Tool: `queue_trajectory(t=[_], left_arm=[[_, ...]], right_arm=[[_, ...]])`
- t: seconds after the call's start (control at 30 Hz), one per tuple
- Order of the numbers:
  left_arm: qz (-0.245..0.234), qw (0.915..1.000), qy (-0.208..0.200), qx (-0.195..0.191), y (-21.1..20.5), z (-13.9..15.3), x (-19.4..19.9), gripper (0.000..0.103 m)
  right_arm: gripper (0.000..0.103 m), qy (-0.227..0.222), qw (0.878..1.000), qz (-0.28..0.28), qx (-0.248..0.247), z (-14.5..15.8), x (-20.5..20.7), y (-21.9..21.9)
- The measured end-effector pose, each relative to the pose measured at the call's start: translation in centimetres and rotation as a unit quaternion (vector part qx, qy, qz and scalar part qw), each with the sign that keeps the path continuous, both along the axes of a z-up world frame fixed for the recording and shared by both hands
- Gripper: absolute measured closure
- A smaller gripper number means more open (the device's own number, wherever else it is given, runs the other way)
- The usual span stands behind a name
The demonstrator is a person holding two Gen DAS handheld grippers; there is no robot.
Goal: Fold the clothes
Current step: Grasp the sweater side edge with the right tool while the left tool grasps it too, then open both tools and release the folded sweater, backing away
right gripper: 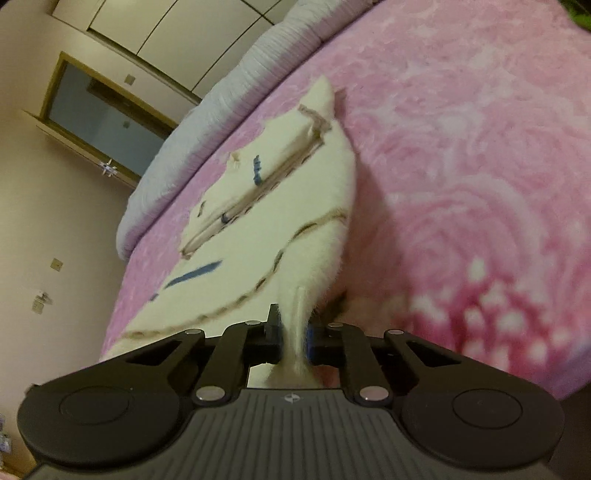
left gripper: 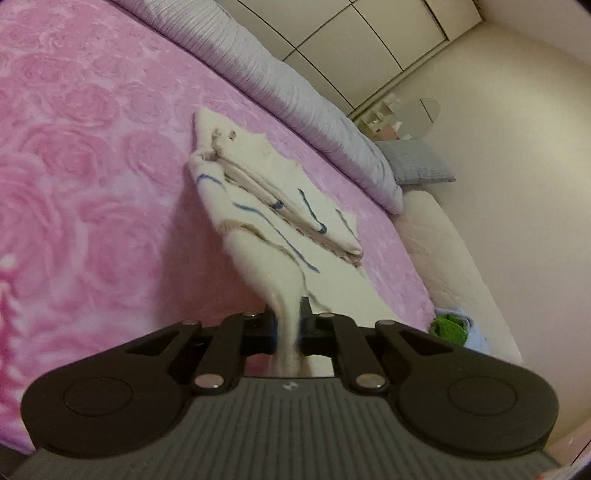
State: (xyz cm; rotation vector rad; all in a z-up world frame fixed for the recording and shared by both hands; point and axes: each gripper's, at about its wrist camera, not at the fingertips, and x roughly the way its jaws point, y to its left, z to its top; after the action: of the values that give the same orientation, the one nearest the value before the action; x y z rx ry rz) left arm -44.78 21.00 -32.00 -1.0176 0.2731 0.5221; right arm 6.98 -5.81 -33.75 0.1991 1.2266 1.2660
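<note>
A cream-white fuzzy garment (left gripper: 258, 206) with blue and tan stitched lines lies partly folded on the pink rose-patterned bedspread (left gripper: 81, 155). My left gripper (left gripper: 287, 325) is shut on a bunched edge of the garment and lifts it off the bed. In the right wrist view the same garment (right gripper: 288, 192) shows a folded-over strip on top. My right gripper (right gripper: 293, 332) is shut on another bunched edge of it, raised above the bedspread (right gripper: 461, 155).
A lilac ribbed duvet (left gripper: 280, 85) runs along the far side of the bed, with a grey pillow (left gripper: 417, 162) beyond. A green item (left gripper: 448, 326) lies off the bed's edge. Wardrobe doors (left gripper: 351, 33) and a doorway (right gripper: 103, 122) stand behind.
</note>
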Motion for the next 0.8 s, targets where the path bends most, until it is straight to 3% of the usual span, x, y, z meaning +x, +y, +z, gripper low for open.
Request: queue_trajectory(t=[0.07, 0.13, 0.2, 0.27, 0.33, 0.4, 0.47, 0.5, 0.57, 0.63, 0.73, 0.8], left_arm=[[0.001, 0.9991, -0.021, -0.036, -1.1, -2.6, -0.1, 0.096], [-0.02, 0.9992, -0.004, -0.034, -2.9, -5.6, 1.3, 0.096], [-0.01, 0.9977, 0.067, 0.004, -4.0, -6.4, 2.0, 0.094], [0.003, 0.9954, 0.095, 0.011, -4.6, -5.4, 1.5, 0.092], [0.019, 0.9914, 0.123, 0.039, -5.4, -3.3, 0.2, 0.084], [0.033, 0.9849, 0.156, 0.067, -6.2, -1.1, -0.6, 0.075], [0.041, 0.9784, 0.184, 0.085, -7.1, 1.0, -0.7, 0.064], [0.039, 0.975, 0.196, 0.097, -7.9, 1.8, -0.7, 0.06], [0.028, 0.9675, 0.22, 0.121, -9.8, 3.4, -0.1, 0.048], [0.01, 0.9603, 0.241, 0.14, -11.8, 4.6, 1.4, 0.046], [-0.011, 0.9502, 0.265, 0.164, -14.6, 6.0, 3.9, 0.038], [-0.023, 0.9444, 0.274, 0.18, -16.0, 6.4, 5.1, 0.037]], right_arm=[[0.093, 0.003, 0.999, -0.032, -0.023, -1.7, -0.3, -1.6], [0.093, -0.004, 0.996, -0.072, -0.052, -3.7, -0.3, -2.9], [0.093, -0.011, 0.994, -0.098, -0.053, -4.8, -0.4, -3.6], [0.09, -0.036, 0.99, -0.115, -0.069, -4.0, -1.4, -3.5], [0.072, -0.077, 0.983, -0.13, -0.101, -2.3, -2.9, -3.0], [0.058, -0.157, 0.966, -0.138, -0.149, -0.4, -5.1, -2.5], [0.056, -0.21, 0.948, -0.147, -0.189, 0.7, -7.9, -2.6], [0.055, -0.206, 0.952, -0.145, -0.175, 1.3, -9.0, -2.9], [0.043, -0.197, 0.959, -0.14, -0.147, 2.3, -11.3, -3.7], [0.033, -0.203, 0.964, -0.12, -0.126, 3.7, -13.7, -4.1], [0.025, -0.222, 0.964, -0.079, -0.12, 5.2, -16.6, -3.6], [0.022, -0.24, 0.961, -0.063, -0.123, 6.0, -18.1, -3.6]])
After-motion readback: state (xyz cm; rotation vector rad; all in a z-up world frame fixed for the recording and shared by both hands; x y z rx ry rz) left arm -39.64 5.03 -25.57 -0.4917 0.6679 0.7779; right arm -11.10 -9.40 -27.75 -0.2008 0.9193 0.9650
